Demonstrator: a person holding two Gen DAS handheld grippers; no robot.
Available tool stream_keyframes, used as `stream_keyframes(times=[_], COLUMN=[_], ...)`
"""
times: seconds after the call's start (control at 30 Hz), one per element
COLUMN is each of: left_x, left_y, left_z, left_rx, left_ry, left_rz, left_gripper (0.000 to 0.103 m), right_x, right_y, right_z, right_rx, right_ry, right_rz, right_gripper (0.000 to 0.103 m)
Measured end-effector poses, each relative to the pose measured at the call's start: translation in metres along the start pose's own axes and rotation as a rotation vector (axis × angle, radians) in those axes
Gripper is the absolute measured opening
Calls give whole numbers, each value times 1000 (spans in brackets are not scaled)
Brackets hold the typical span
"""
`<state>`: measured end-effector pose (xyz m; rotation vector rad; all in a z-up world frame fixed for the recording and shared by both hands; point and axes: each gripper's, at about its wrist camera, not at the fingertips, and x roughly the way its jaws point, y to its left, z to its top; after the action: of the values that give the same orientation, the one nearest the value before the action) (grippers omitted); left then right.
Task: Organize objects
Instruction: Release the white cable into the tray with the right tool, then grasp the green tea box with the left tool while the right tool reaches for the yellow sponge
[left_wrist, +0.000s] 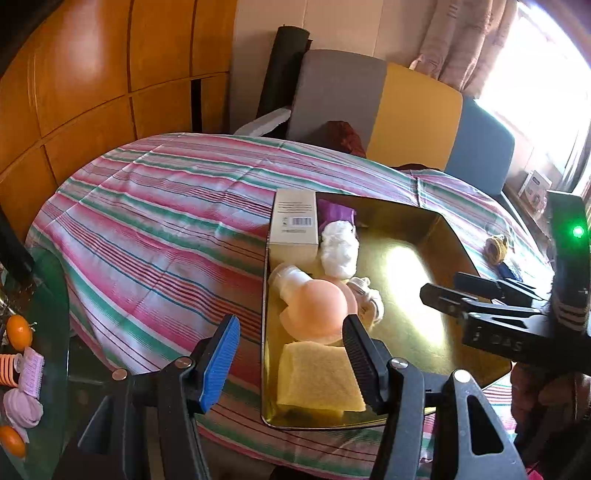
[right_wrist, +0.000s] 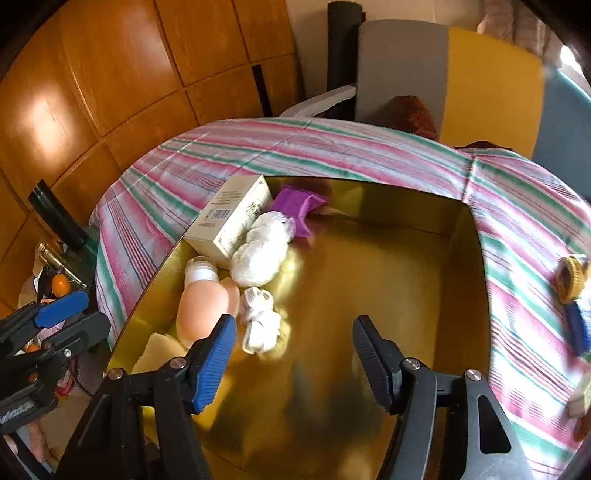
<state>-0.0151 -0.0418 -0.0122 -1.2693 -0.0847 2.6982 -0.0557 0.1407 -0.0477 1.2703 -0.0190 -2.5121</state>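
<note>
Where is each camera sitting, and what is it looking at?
Left wrist view: sits on the left hand-held gripper, looking down across the striped cloth at the gold tray's left side; its own open fingers show, and the right hand-held gripper enters from the right.
Right wrist view: sits on the right hand-held gripper, looking down into the tray; its open, empty fingers show, with the left hand-held gripper at the left edge.
Both share the tray, cream box, peach bottle and white bundle.
</note>
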Motion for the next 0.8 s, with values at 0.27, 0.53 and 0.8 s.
stream_keyframes(times=[0.27,0.53,0.8], left_x=[-2,-1,1], left_y=[-22,-56,-103], left_z=[1,2,8], left_rx=[56,130,228], left_ry=[6,15,19], left_rz=[-14,-39,-99], left_gripper=[59,59,59], right_x=[-42,-82,-131], right_y=[-38,-102,-185], right_z=[-16,-29,-45], right_rx=[62,168,269], right_ry=[-57,-110,-157], right_rz=[-54,-149,-292], right_gripper=[75,77,81])
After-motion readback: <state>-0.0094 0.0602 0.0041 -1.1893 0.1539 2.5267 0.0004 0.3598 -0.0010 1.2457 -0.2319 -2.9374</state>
